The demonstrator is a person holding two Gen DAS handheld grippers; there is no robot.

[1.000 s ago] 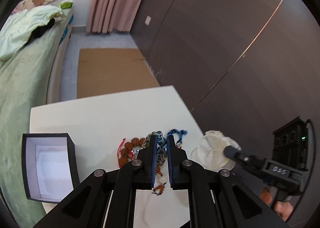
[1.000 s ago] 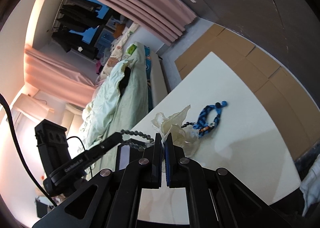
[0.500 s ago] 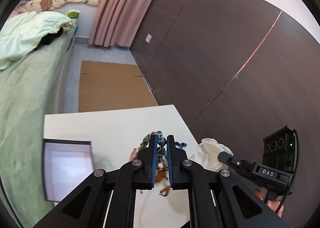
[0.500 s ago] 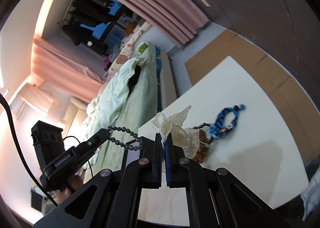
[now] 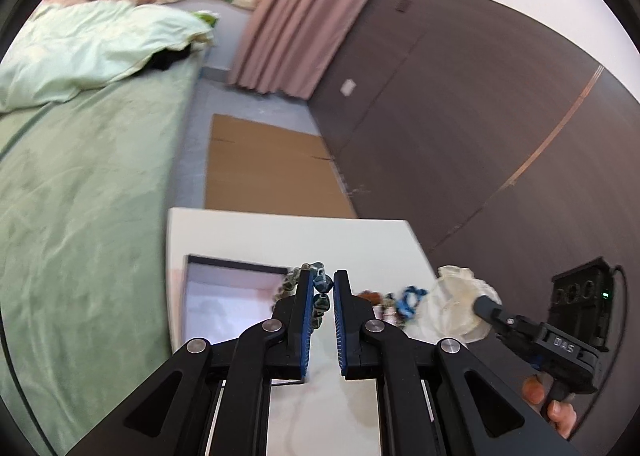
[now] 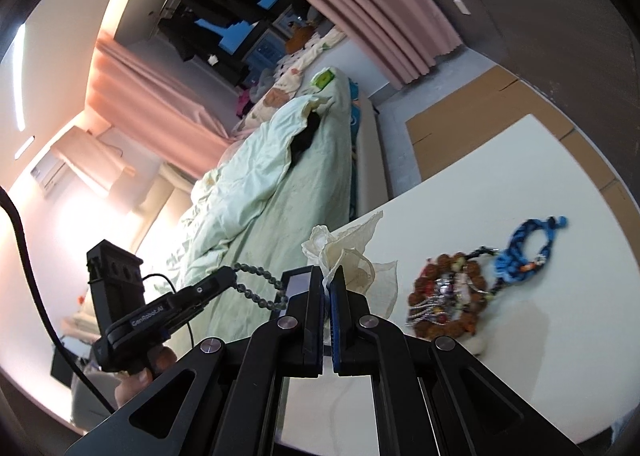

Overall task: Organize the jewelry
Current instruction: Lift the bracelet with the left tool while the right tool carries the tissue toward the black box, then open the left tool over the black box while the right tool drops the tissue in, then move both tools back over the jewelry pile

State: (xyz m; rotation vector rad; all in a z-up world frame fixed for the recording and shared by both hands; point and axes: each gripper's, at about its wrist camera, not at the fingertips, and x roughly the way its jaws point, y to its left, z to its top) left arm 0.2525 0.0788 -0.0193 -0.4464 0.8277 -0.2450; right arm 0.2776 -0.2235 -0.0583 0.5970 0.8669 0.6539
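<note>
The left gripper (image 5: 321, 288) pinches a string of grey-green stone beads (image 6: 256, 284) lifted beside the open dark box with a white lining (image 5: 224, 296), apparently carrying it there for release, while the right gripper (image 6: 329, 280) clamps a crumpled cream cloth pouch (image 6: 352, 256).

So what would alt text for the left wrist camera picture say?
A left hand-held gripper holds a string of grey-green beads beside an open box on a white table. To the right, the other hand-held gripper pinches a pale cloth pouch.
</note>
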